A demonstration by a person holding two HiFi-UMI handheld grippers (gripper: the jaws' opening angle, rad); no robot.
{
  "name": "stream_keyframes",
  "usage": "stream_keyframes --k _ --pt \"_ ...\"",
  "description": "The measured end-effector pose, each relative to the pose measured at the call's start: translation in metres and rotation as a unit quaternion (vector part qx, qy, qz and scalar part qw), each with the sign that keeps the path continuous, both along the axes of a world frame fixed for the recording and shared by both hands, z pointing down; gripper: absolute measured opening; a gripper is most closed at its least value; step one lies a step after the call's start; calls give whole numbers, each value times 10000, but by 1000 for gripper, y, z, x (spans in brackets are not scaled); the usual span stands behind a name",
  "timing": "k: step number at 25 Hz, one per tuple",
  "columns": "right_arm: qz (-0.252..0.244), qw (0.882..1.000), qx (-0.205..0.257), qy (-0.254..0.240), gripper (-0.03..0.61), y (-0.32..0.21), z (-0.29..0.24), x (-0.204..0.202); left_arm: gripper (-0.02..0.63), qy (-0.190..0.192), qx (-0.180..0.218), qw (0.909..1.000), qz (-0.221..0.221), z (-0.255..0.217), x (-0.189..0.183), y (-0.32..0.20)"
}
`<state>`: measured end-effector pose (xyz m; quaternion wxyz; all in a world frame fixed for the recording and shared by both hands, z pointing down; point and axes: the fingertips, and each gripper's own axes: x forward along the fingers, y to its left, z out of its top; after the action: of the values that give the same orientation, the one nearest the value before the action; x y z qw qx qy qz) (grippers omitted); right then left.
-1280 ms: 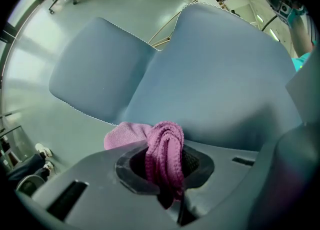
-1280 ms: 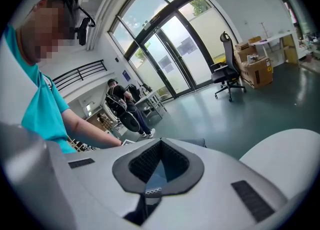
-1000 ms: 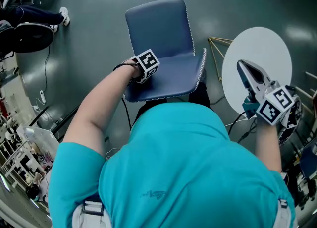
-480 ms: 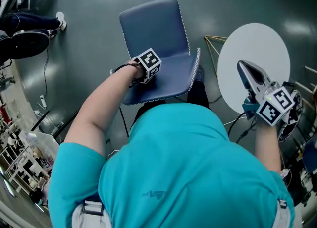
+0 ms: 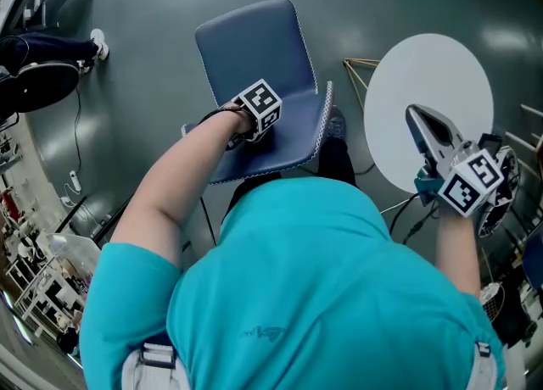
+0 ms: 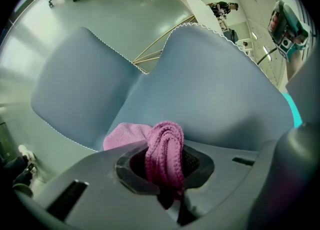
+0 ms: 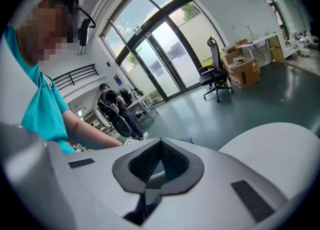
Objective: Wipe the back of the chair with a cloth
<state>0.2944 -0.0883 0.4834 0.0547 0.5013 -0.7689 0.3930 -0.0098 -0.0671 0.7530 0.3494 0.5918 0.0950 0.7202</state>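
A grey-green floor [image 5: 153, 7] fills the room, and the person's teal shirt [image 5: 322, 295] takes up the lower part of the head view. Ahead of the person stands a blue padded chair [image 5: 250, 45] with white scalloped stitching along its edges. It shows as two panels, one farther away and one nearer, and I cannot tell for sure which is the back. To its right is a round white worktop [image 5: 433, 91], with thin gold-coloured wire legs [image 5: 358, 75] showing at its left edge. The left arm reaches forward and down, so the left tongs [image 5: 257, 117] sit on the nearer panel of the chair, close to its left edge, with the marker cube facing up. The left gripper view shows these tongs pinching a pink cloth [image 6: 164, 154]. A bunched fold stands up between the jaws, and a flatter part spreads to the left, lying against the blue padding. The right tongs [image 5: 420, 119] are held up well apart from the chair, over the near right part of the worktop. Their jaws are pressed together with nothing between them, and their marker cube [image 5: 469, 181] sits nearest the hand. A dark shoe [image 5: 336, 124] shows just beside the chair's right edge.
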Motion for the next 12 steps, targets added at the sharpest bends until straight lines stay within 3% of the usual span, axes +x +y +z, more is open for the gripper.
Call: stream_keyframes --k 12 --pt "223 9997 -13 14 -8 16 0 24 58 183 -122 9994 -255 -1 52 4"
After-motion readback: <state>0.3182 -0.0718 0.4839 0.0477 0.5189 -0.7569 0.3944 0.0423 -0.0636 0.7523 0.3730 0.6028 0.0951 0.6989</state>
